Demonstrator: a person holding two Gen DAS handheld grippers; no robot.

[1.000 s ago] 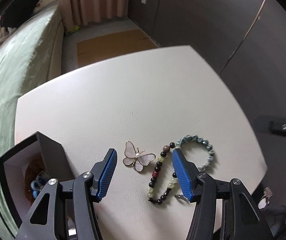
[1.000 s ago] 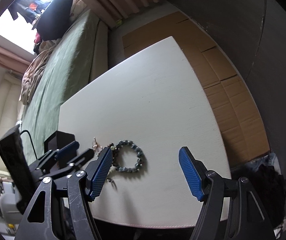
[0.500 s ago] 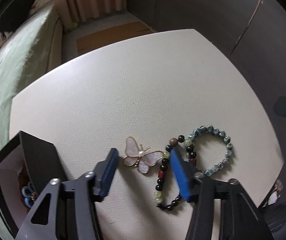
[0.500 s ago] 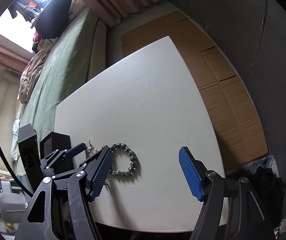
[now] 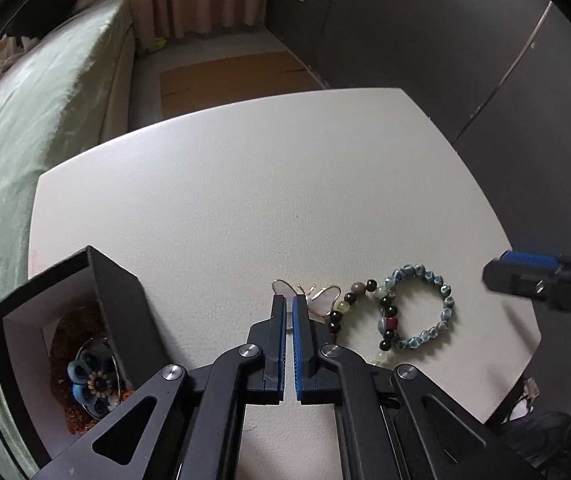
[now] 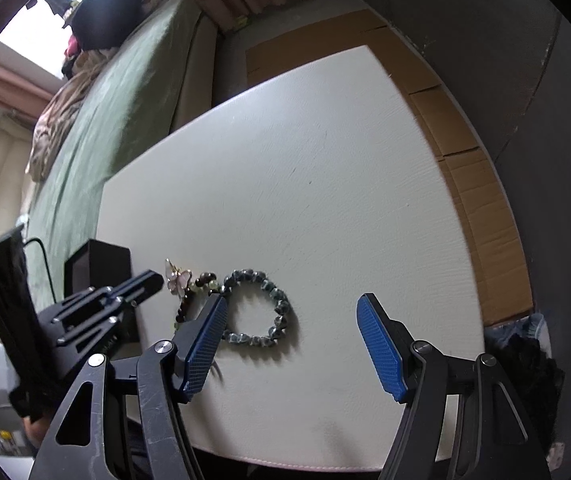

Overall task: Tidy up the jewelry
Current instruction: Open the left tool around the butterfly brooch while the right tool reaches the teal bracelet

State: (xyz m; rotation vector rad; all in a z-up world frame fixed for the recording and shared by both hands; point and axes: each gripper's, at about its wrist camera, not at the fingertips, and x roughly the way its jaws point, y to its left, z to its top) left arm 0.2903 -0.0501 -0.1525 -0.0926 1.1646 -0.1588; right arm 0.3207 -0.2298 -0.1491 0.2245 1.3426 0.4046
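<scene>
A pink butterfly brooch [image 5: 321, 298] lies on the white table [image 5: 245, 200], and my left gripper [image 5: 289, 300] is shut on its middle. Right of it lie a bracelet of dark and pale beads [image 5: 365, 316] and a blue-grey bead bracelet [image 5: 421, 304]. An open black box [image 5: 85, 320] at the left holds a blue flower piece [image 5: 89, 380]. My right gripper [image 6: 291, 316] is open and empty above the blue-grey bracelet [image 6: 261, 308]. The brooch [image 6: 177, 278] and the left gripper [image 6: 153, 280] also show in the right wrist view.
A green bed [image 5: 25, 120] runs along the table's left side. Brown cardboard [image 6: 465, 160] lies on the floor beyond and right of the table. Dark wall panels [image 5: 445, 40] stand behind. The black box [image 6: 97, 268] also shows at the left in the right wrist view.
My left gripper has moved onto the butterfly brooch and closed from wide open to shut on it. My right gripper has moved a little closer to the blue-grey bracelet and stays open.
</scene>
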